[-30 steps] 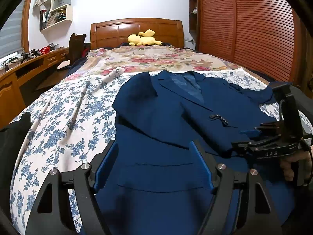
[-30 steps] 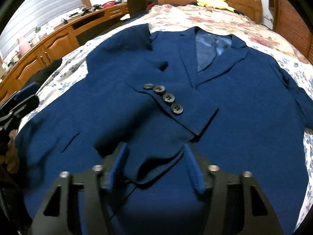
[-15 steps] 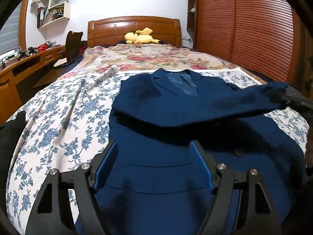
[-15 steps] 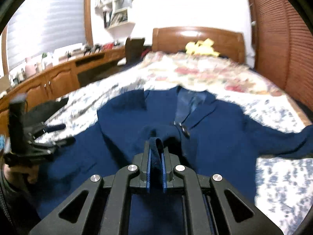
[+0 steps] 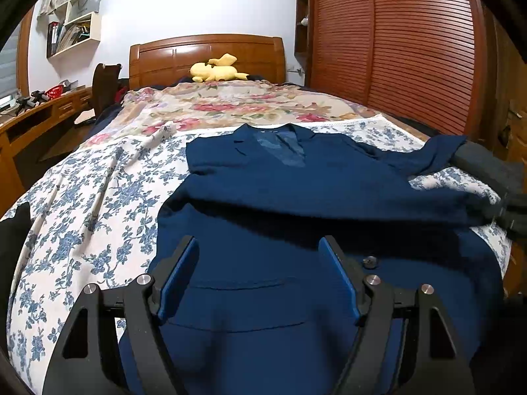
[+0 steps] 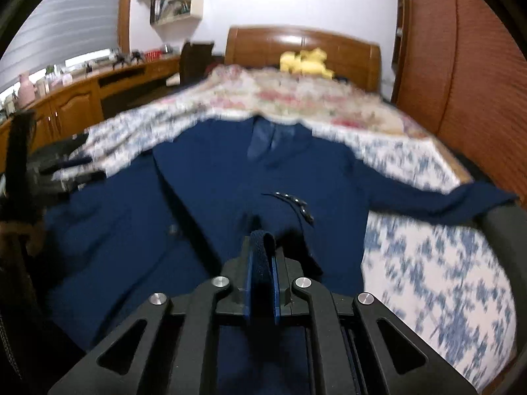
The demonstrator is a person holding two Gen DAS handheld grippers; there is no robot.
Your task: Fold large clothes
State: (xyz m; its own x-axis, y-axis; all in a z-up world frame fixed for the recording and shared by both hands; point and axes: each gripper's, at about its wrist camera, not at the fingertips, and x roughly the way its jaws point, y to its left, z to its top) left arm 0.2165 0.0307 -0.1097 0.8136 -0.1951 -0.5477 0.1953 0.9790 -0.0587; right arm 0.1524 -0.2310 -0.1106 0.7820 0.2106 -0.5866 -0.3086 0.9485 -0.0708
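A navy blazer (image 5: pixel 296 177) lies face up on the bed (image 5: pixel 98 197), collar toward the wooden headboard (image 5: pixel 204 52), on a blue-and-white floral sheet (image 5: pixel 82 204). A second spread with pink flowers (image 5: pixel 230 105) covers the head end, and a yellow plush toy (image 5: pixel 215 69) rests against the headboard.

Left tongs (image 5: pixel 258 276): spread wide, nothing between the blue pads. They hover over the lower front of the blazer, near a pocket seam and one front button (image 5: pixel 369 261). No contact with the cloth can be confirmed.

Right tongs (image 6: pixel 262 273): pressed together on a fold of navy cloth, which stands up between the pads. The pinched cloth belongs to a sleeve (image 6: pixel 283 217) with a row of cuff buttons (image 6: pixel 298 204) just beyond the grip. In the left wrist view this sleeve stretches across the blazer's chest toward the right edge of the picture, raised off the cloth below and casting a shadow on it. The right wrist view is blurred.

The other sleeve (image 6: pixel 444 197) extends outward to the bed's right side, its cuff at the mattress edge.

A louvred wooden wardrobe (image 5: pixel 395 49) stands to the right of the bed. To the left are a wooden bench (image 6: pixel 108 79) with small items and wall shelves (image 5: pixel 75 13) above it.
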